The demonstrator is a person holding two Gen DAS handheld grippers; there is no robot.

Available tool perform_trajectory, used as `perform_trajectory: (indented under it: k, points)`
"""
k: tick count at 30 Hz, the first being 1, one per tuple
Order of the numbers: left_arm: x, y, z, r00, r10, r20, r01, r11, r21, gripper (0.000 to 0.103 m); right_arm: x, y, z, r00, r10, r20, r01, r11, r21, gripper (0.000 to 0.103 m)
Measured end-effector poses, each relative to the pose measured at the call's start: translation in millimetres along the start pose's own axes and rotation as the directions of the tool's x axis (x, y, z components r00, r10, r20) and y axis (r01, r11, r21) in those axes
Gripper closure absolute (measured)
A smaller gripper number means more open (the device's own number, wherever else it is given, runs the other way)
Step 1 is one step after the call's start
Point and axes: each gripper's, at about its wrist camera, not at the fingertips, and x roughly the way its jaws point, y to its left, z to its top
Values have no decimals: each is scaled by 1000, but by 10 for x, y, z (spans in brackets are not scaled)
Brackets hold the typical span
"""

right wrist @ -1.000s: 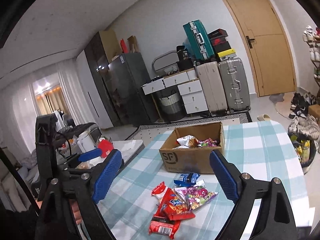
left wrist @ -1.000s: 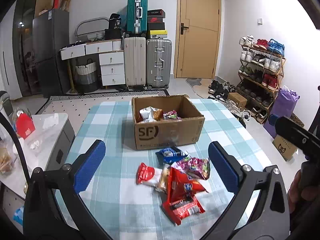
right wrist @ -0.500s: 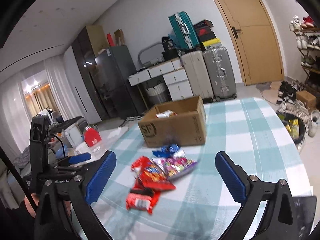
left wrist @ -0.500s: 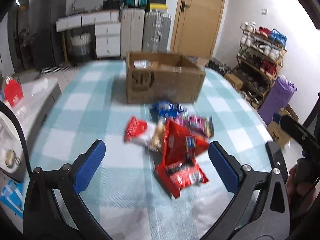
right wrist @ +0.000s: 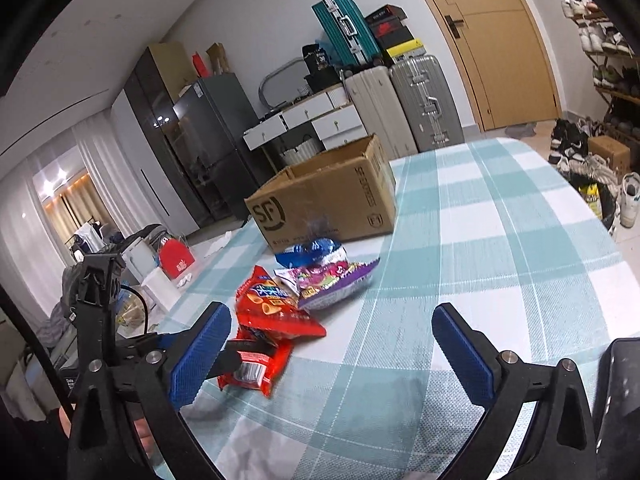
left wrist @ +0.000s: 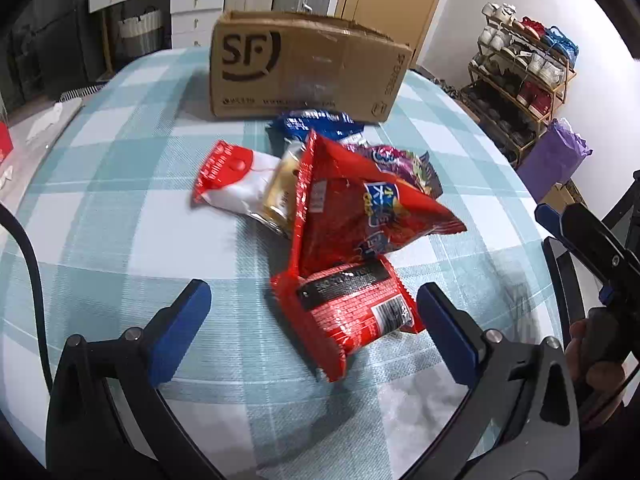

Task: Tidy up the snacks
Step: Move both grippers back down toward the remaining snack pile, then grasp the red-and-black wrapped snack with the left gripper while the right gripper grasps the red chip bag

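A pile of snack packets lies on the checked tablecloth in front of an open cardboard SF box. Nearest is a small red packet with a black label; a big red chip bag leans over it. Behind are a red-and-white packet, a purple bag and a blue packet. My left gripper is open, its jaws either side of the small red packet, low over the table. My right gripper is open and empty, right of the pile, facing the box.
Table edge curves off to the right, with a shoe rack and purple bag on the floor beyond. A low white side table with a red item stands left. Suitcases, drawers and a fridge line the far wall.
Both grippers have come down and forward toward the snack pile. The left one now has the small red packet between its open jaws. The packets have not moved.
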Motion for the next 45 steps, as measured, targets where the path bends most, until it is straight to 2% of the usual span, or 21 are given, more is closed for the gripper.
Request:
perform_trajectory:
  k: [8,14,18,21,23,26,30,35,41,45]
  points:
    - [235,-18,36,1000,23,-18,-23,999,-22,0,162,-32,-83,999,11,-49,-11,1000,13,1]
    - [335,-115,47,999,42,-9,-42,999,33,1,195,-105,-84,998,31,-59,-28,998,52,1]
    - [374,-92,79,999,45,-4,-44,998,35,6,189,-134,-88,998,30,-56,-26,997,72,1]
    - [355,-97,97,999,45,-8,-45,998,32,23,171,-167,-92,998,38,-50,-33,995,89,1]
    - [317,-110,76,1000,17,-10,-17,999,28,40,174,-191,-86,998,37,-50,-31,994,103,1]
    - [292,-93,66,1000,-5,-15,6,999,35,54,178,-224,-94,998,34,-54,-27,993,118,1]
    - [219,-17,-2,999,-38,-23,39,999,20,57,166,-224,-97,998,32,-50,-26,992,120,1]
    - [97,77,-79,999,-43,-24,43,999,17,58,156,-227,-101,998,27,-49,-21,992,121,1]
    - [-85,255,-168,1000,-20,7,20,1000,-16,58,154,-216,-106,998,12,-55,-5,993,122,1]
    - [-188,414,-227,1000,-7,24,8,999,-43,58,174,-97,-106,997,-1,-72,6,998,69,1]
